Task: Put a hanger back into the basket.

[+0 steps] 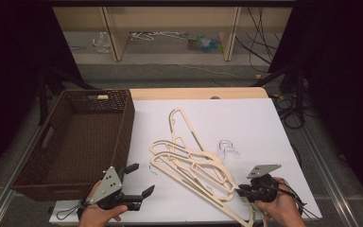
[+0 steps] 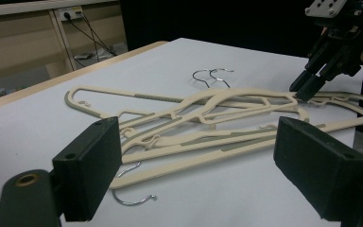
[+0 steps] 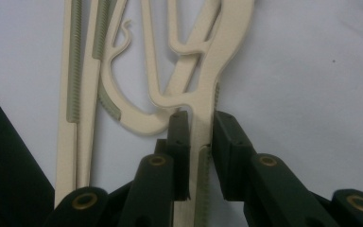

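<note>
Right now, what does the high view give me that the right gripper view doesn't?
High view alone: the brown basket left of the white sheet, the left gripper with jaws apart near the basket's front corner, the whole hanger pile and its loose metal hooks. Right gripper view alone: the close grip, both pads pressed on one cream hanger arm, with its ribbed strip visible. Both: the right gripper shut on a hanger at the pile's near end.
</note>
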The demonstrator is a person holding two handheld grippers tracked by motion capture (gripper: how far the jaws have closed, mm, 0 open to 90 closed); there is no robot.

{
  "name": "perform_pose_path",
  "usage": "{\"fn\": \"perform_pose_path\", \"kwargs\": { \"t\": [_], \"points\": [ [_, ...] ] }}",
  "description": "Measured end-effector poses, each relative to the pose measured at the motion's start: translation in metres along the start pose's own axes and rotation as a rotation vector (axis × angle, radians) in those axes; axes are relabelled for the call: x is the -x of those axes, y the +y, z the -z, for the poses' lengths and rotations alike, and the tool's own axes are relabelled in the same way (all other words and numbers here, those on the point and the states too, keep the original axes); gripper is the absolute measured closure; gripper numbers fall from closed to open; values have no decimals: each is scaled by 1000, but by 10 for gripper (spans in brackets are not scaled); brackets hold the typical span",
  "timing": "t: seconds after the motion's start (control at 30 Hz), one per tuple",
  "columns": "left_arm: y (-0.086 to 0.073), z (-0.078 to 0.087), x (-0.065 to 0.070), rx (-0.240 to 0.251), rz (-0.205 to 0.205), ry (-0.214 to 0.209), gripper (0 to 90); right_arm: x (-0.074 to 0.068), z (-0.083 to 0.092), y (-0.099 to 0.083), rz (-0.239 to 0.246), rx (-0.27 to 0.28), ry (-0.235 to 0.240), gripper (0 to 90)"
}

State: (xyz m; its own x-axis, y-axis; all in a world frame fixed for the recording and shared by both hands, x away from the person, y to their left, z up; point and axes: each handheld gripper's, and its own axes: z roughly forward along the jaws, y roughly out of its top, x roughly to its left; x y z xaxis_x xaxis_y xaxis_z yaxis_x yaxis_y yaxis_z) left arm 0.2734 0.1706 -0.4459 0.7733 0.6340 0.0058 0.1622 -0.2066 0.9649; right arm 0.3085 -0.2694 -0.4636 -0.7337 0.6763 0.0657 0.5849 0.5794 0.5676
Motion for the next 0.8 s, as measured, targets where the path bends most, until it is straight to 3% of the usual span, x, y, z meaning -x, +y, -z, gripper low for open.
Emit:
{"fn": "perform_pose_path", "kwargs": {
  "t": [0.03, 0.2, 0.23, 0.27, 0.33, 0.37, 0.43, 0.47, 0.57, 0.63, 0.67, 0.73, 0.77, 0.8],
  "points": [
    [0, -1, 1, -1, 1, -2, 161, -1, 0, 1, -3, 14, -3, 781],
    [0, -4, 3, -12, -22, -11, 161, -4, 2, 1, -6, -19, -18, 789],
    [0, -4, 3, -15, -20, -10, 161, -2, -1, 1, 11, 2, -18, 788],
    [0, -4, 4, -13, -10, -13, 161, -1, -2, 0, 7, -14, -15, 788],
    [0, -5, 4, -15, -11, -13, 161, 0, -4, -1, -6, -11, -11, 784],
    [0, -5, 4, -16, -11, -13, 161, -2, -4, 0, -46, -13, 1, 785],
    [0, -5, 4, -15, -24, -14, 161, -1, -4, 0, -27, -6, -4, 789],
    [0, -5, 4, -15, -21, -14, 161, 0, -5, 0, 4, 5, -16, 790],
    [0, -5, 4, -15, -21, -16, 162, -2, -3, 1, -34, -18, -8, 792],
    [0, -5, 4, -16, -20, -17, 162, -2, -1, 3, -25, -31, -6, 795],
    [0, -5, 4, -18, -20, -17, 162, -1, -1, 3, -6, -9, -21, 798],
    [0, -7, 5, -11, -6, -19, 162, -2, 2, 4, -33, -13, -11, 802],
    [1, -8, 4, -18, -17, -17, 162, 2, 3, 4, 14, -2, -15, 802],
    [1, -9, 5, -18, -7, -19, 162, 0, 4, 5, 2, -5, -15, 803]
  ]
}}
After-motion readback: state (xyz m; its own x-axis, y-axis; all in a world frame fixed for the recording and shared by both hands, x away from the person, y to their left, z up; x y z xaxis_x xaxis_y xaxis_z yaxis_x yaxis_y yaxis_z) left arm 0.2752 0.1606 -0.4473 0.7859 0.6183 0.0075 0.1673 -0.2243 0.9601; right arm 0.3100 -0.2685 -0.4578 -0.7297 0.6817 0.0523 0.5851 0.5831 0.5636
